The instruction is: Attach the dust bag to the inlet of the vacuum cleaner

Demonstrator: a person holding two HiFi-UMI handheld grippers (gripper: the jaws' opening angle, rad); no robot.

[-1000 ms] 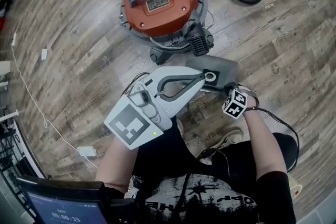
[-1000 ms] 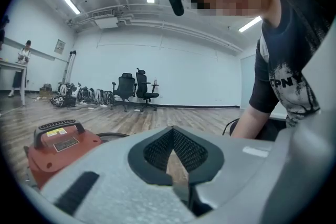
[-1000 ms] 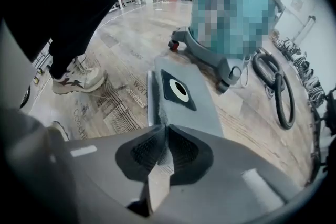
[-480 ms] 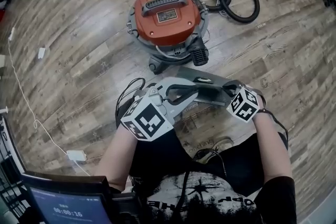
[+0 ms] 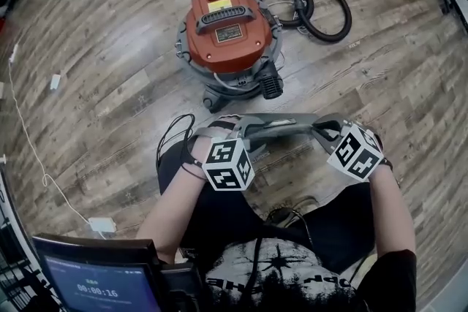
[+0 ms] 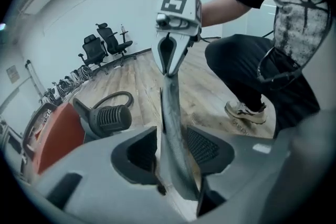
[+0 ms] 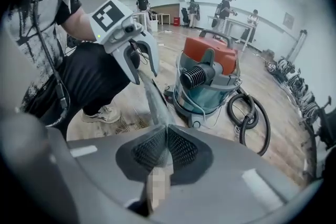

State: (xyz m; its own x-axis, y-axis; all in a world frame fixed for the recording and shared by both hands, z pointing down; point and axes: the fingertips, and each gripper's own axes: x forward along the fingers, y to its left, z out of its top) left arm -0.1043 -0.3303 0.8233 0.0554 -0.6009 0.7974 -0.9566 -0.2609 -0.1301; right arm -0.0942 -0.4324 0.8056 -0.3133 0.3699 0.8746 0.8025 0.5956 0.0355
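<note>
The vacuum cleaner (image 5: 227, 33), a round drum under a closed orange lid with a black handle, is seen on the wood-plank floor (image 5: 110, 84) beyond both grippers. What the drum holds cannot be told. A black hose (image 5: 346, 5) is coiled behind it. The dust bag (image 5: 281, 126), grey, flat and limp, is held edge-on between the two grippers, clear of the floor. The right gripper (image 7: 167, 150) is clamped tight on one end of it. The jaws of the left gripper (image 6: 173, 153) are opening, with the bag's other end between the mesh-textured pads but not squeezed.
</note>
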